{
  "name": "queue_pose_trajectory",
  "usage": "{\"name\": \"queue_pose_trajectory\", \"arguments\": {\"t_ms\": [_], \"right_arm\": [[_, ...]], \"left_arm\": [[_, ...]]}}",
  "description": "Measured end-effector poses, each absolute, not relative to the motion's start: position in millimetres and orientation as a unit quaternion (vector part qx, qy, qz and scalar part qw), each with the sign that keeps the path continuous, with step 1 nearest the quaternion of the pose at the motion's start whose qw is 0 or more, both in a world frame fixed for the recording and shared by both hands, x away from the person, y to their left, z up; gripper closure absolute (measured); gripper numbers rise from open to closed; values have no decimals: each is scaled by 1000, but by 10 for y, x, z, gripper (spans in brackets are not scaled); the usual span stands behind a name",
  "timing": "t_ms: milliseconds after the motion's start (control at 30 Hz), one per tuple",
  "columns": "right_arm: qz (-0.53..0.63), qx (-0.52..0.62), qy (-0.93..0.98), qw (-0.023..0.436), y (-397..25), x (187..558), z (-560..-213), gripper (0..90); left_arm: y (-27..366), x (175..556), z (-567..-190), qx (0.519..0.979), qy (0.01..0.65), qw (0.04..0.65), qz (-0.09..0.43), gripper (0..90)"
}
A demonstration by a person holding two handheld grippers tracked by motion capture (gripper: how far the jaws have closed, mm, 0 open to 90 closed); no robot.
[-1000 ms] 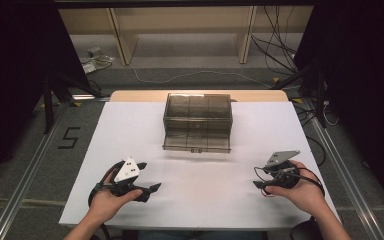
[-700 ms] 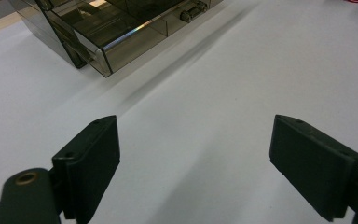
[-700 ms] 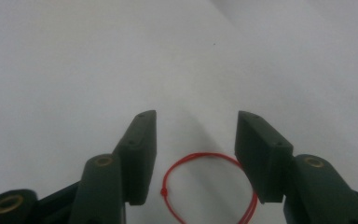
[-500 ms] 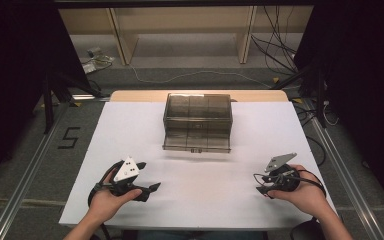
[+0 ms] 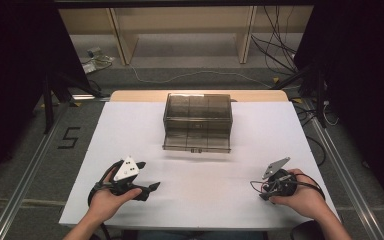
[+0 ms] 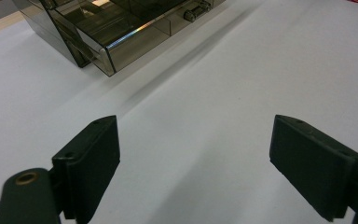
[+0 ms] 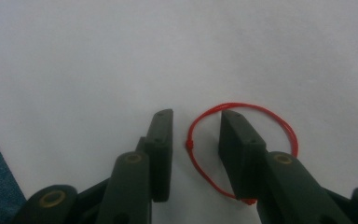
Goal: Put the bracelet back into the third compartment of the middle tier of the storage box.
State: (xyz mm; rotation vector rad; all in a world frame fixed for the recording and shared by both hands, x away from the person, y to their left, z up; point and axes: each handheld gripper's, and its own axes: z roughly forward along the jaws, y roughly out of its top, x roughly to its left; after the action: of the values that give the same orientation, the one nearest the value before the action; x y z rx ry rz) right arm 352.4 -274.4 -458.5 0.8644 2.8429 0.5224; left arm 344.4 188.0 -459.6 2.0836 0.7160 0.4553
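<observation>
**Red loop under the right jaws, drawer box far across the table**

The white table top (image 5: pixel 130 125) carries a smoky translucent plastic drawer box (image 5: pixel 198 121) at its far middle, its lowest drawer pulled out toward the person — well apart from both hands. Its long axis runs across the table, left to right.

The left gripper (image 6: pixel 193 154) sits at the near left with its jaws spread wide and nothing between them, aimed toward the box's near corner.

The right gripper (image 7: pixel 196 135) rests at the near right, jaws narrowly parted, not clamped on anything. It is plainly the nearer tool to the thin red thread loop (image 7: pixel 286 126), which lies flat on the table right at its tips. The loop rings one jaw; the strand with its small knot (image 7: pixel 189 143) runs through the gap between the two — so closing there would likely pinch it. Being a rounded ring, the loop has no marked pointing direction.
</observation>
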Motion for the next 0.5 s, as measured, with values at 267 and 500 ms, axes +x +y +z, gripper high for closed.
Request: {"name": "queue_pose_trajectory", "arguments": {"t_ms": [267,500], "right_arm": [[176,299,936,58,-2727,3511,-4597,817],[194,334,922,34,-2796,3559,-4613,885]], "left_arm": [[1875,3442,-4596,836,286,430,183,160],[1866,3441,-4596,837,284,432,183,160]]}}
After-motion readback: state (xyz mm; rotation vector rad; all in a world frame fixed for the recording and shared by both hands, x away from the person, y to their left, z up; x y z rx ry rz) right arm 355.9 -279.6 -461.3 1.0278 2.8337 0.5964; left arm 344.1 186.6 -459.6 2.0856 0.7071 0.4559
